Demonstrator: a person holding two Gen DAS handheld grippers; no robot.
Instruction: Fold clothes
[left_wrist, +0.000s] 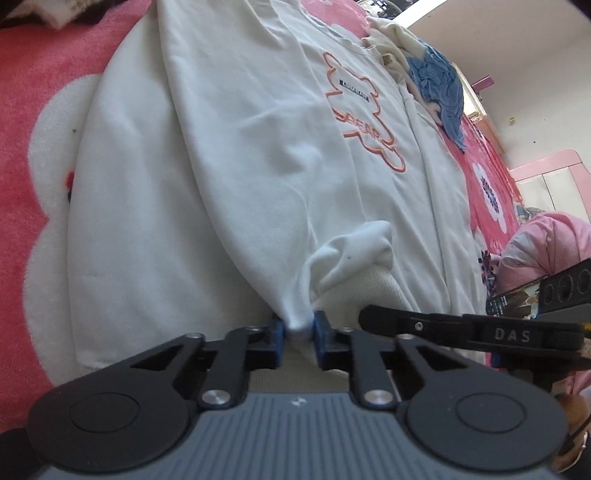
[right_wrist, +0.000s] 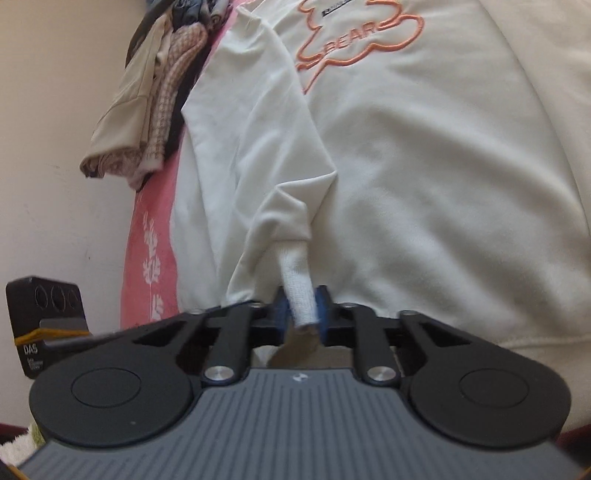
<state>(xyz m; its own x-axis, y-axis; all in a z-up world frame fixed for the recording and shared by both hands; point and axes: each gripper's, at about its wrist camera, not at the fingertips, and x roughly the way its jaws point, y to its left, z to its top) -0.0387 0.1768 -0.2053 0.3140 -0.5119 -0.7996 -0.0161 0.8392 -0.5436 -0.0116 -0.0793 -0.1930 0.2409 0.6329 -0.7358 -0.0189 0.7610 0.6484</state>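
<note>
A white sweatshirt with an orange bear outline and the word BEAR lies spread on a pink blanket. My left gripper is shut on the bunched end of its left sleeve, which lies over the body. My right gripper is shut on the ribbed cuff of the right sleeve, also drawn over the body of the sweatshirt. The right gripper's finger shows in the left wrist view, close beside the left one.
The pink blanket with white flower shapes lies under the sweatshirt. A blue garment and a cream one lie past the collar. Beige and checked clothes are piled by the wall. A pink cushion sits at the right.
</note>
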